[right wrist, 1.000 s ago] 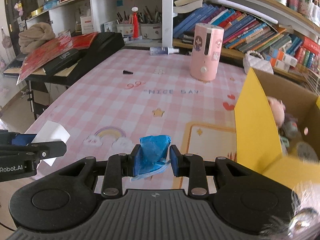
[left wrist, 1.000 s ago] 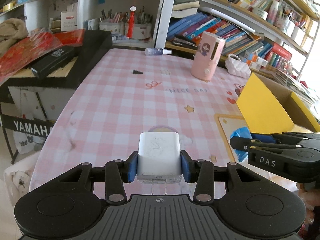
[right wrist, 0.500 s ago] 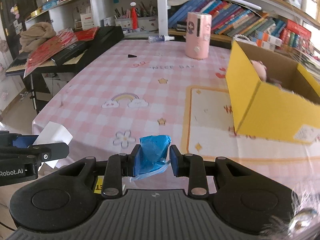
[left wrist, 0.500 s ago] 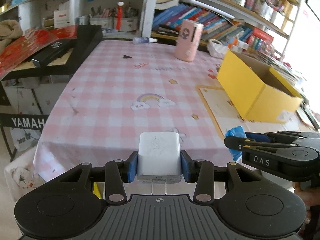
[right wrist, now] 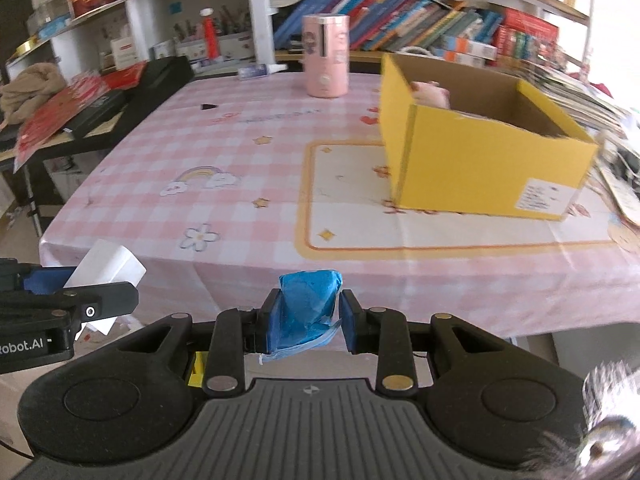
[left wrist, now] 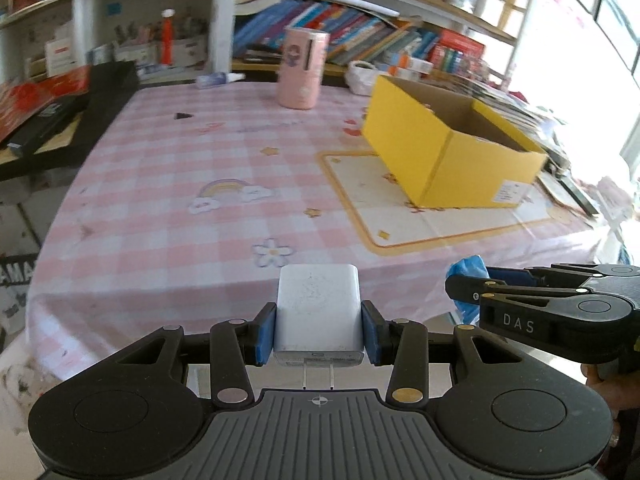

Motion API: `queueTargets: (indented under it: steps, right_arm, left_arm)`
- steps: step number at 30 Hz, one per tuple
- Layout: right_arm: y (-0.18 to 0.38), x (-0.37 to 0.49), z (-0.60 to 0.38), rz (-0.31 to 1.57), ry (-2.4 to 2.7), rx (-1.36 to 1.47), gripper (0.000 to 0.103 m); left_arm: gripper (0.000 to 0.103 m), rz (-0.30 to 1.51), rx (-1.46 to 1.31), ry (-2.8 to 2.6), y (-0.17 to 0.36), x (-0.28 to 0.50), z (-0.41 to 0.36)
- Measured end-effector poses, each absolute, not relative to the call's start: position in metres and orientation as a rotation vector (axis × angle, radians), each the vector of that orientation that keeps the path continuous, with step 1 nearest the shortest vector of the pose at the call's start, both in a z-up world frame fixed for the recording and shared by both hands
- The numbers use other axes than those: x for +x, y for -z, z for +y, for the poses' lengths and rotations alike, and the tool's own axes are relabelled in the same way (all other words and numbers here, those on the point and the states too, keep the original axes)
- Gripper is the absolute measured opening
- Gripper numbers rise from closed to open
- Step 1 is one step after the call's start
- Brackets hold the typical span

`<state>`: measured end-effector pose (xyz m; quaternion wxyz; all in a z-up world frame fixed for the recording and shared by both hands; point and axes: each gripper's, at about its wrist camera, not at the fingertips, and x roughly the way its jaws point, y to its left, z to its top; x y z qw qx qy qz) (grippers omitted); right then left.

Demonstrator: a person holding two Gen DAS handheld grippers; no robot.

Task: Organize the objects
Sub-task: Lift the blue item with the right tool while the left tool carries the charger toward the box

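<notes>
Both pairs of jaws are clamped on something. The left gripper (left wrist: 319, 330) pinches a white charger (left wrist: 318, 312) between its blue pads, the two metal prongs pointing back toward the handle. The right gripper (right wrist: 307, 318) is closed on a crumpled blue packet (right wrist: 308, 310), squeezed narrow between its pads, with a loose edge hanging below them. Each gripper shows at the edge of the other's view, side by side and apart, both held off the near edge of the worktop (left wrist: 168, 168) rather than over it.

The worktop wears a pink checked cloth printed with a rainbow, stars and a flower, with a cream panel edged in orange on its right half. On that panel stands an open yellow cardboard box (right wrist: 480, 160), brown inside, with a white label low on its near wall. From the right wrist view, a pink plush toy (right wrist: 430, 94) peeks over the rim in the far left corner; the rest of the inside is hidden by the walls.

Behind the box, near the back edge, a tall pink canister (right wrist: 326, 56) stands upright. A small clear bottle (right wrist: 260, 70) lies on its side to its left, and a little black wedge (right wrist: 207, 107) lies alone on the cloth. Shelves crowded with books (right wrist: 380, 20) run behind.
</notes>
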<state>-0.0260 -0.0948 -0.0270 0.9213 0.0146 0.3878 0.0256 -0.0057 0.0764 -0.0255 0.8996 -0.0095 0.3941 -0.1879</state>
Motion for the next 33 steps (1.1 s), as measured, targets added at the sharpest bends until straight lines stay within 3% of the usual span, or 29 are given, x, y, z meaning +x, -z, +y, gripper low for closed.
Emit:
queueTargets:
  steps: [33]
  right_arm:
    - [0.022,-0.032,-0.226,0.797,0.176,0.134,0.028]
  left_arm:
    - [0.041,0.804,0.082,0.606,0.019,0.024,-0.054]
